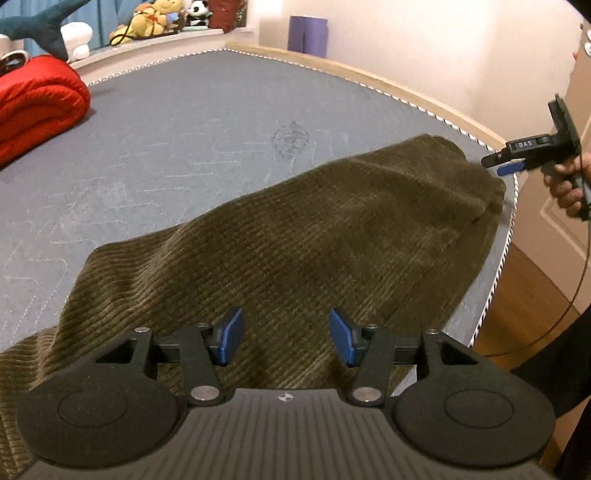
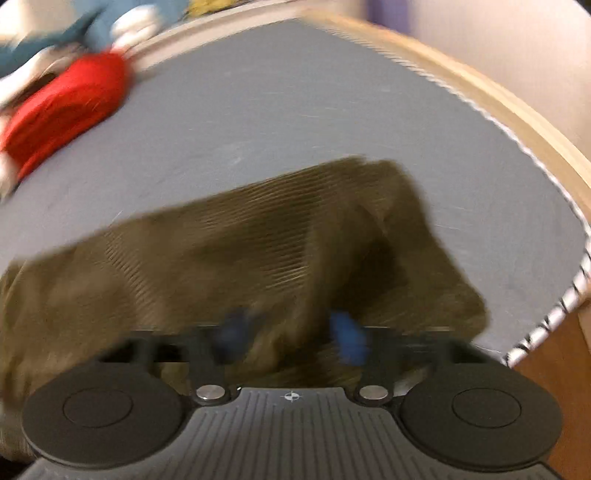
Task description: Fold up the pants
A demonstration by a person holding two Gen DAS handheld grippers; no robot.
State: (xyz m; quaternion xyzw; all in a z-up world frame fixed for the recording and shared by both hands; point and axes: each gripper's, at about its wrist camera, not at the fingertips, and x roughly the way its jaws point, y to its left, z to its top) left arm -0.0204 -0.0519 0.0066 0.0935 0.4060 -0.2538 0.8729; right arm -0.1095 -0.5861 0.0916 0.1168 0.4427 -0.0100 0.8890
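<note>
At the far left of the left wrist view a rolled red blanket [image 1: 37, 107] lies on the grey mattress [image 1: 177, 147], with a row of soft toys [image 1: 155, 18] on the ledge behind it and a dark blue plush shark [image 1: 40, 26] above the blanket. A purple roll [image 1: 307, 35] stands against the wall past the head of the mattress. The olive corduroy pants [image 1: 295, 236] stretch slantwise across the near part of the mattress, from the lower left corner of the view up to the right edge of the bed, lying in soft humps, not flat. The left gripper [image 1: 286, 338] hovers over the near end of the pants with its blue pads [image 1: 232, 334] parted and nothing pinched between them; whether they touch the cloth below cannot be told. At the right edge the right gripper [image 1: 496, 164] points at the far end of the pants, just beside it, held by a hand [image 1: 565, 184] with a thin cable [image 1: 576, 280] hanging down over the wooden floor [image 1: 517, 295].

The right wrist view is smeared by blur. From left to right it shows the red blanket [image 2: 66, 107], the mattress [image 2: 295, 110] and the pants [image 2: 258, 251] heaped close under the camera. The right gripper [image 2: 291, 334] has its jaws apart over the cloth, gripping nothing that can be made out
</note>
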